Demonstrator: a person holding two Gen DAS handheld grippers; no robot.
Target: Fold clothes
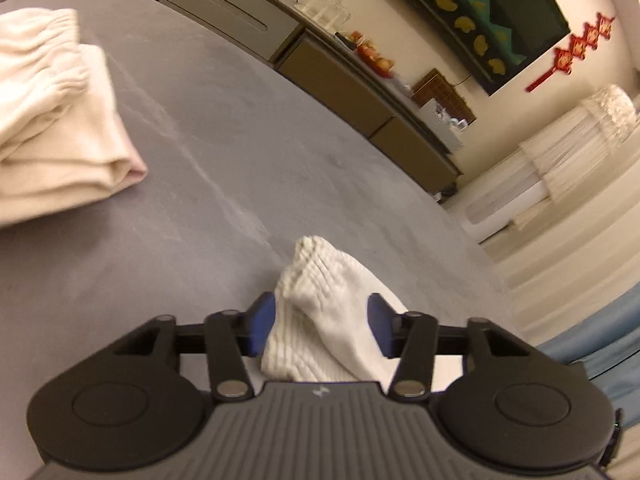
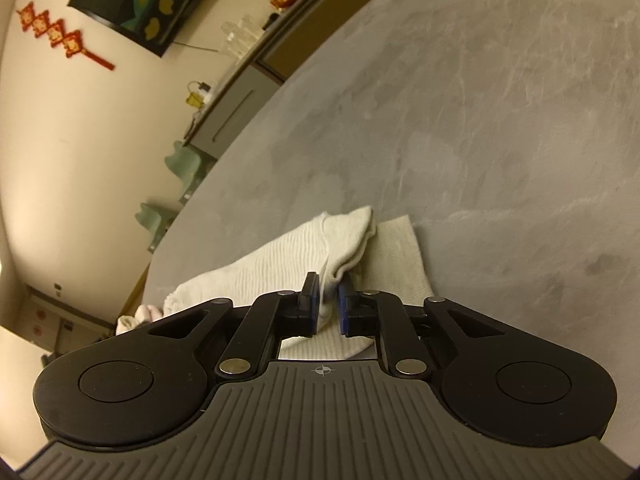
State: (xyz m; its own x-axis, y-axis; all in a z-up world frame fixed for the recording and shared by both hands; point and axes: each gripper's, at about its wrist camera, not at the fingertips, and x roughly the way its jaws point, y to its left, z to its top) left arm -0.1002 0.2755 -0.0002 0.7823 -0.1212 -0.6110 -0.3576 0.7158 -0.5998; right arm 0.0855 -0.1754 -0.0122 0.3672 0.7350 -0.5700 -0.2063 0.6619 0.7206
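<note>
Your left gripper (image 1: 322, 326) has its blue pads standing apart, with a white ribbed garment (image 1: 320, 320) bunched between them. The cloth touches the left pad, while a small gap shows beside the right one, so no firm pinch is evident there. The garment's ribbed end rises out of the jaws and points away from you and a little left, over the grey table (image 1: 240, 140).

Your right gripper (image 2: 329, 304) has its jaws nearly together, with a thin fold of the white ribbed garment (image 2: 280, 256) caught between the pads. Whether they press it hard, you cannot tell from this view. From here the garment's long axis runs diagonally, from low left near the table edge up to the right, its rounded end folded over. It lies on the table, close to the near edge.

A folded cream stack (image 1: 52, 112) sits well apart at the left.
</note>
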